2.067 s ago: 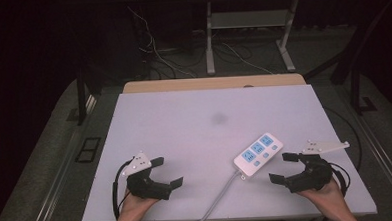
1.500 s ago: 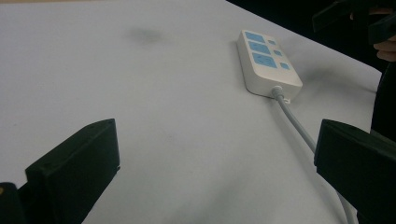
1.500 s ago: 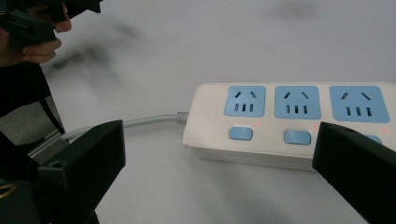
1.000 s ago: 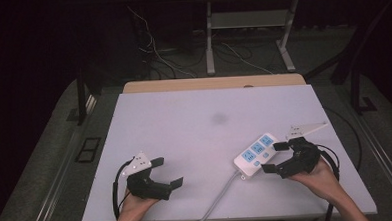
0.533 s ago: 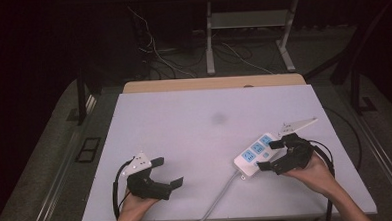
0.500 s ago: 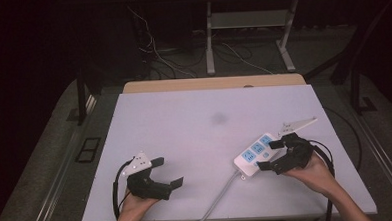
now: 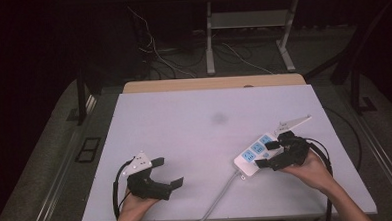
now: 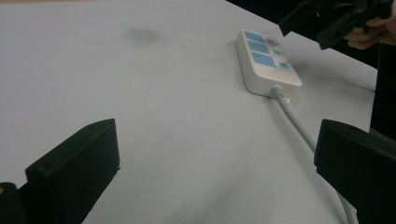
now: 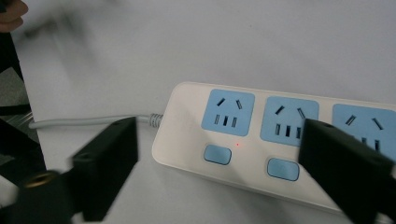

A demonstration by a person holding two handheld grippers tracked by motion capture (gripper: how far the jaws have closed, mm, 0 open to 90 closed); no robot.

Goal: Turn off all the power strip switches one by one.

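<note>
A white power strip point(image 7: 253, 158) with blue sockets lies on the table's right half, its grey cable point(image 7: 215, 202) running to the front edge. My right gripper point(image 7: 268, 155) hangs over the strip's cable end, and its jaws have just been closing. In the right gripper view the strip point(image 9: 243, 135) lies between them: one jaw is beside the cable end, the other above the strip's top, neither pressing on it. My left gripper point(image 7: 166, 173) rests near the front left, jaws wide apart and empty. From the left gripper view point(image 8: 215, 172) the strip point(image 8: 266, 63) lies farther off.
The white table top point(image 7: 195, 135) has a faint dark smudge point(image 7: 218, 118) near its middle and a wooden edge point(image 7: 213, 83) at the back. Loose cables point(image 7: 181, 56) and a metal frame point(image 7: 250, 23) stand on the dark floor behind.
My right gripper moved from the table's right side leftward onto the power strip, and its jaws narrowed a little. The left gripper stayed put.
</note>
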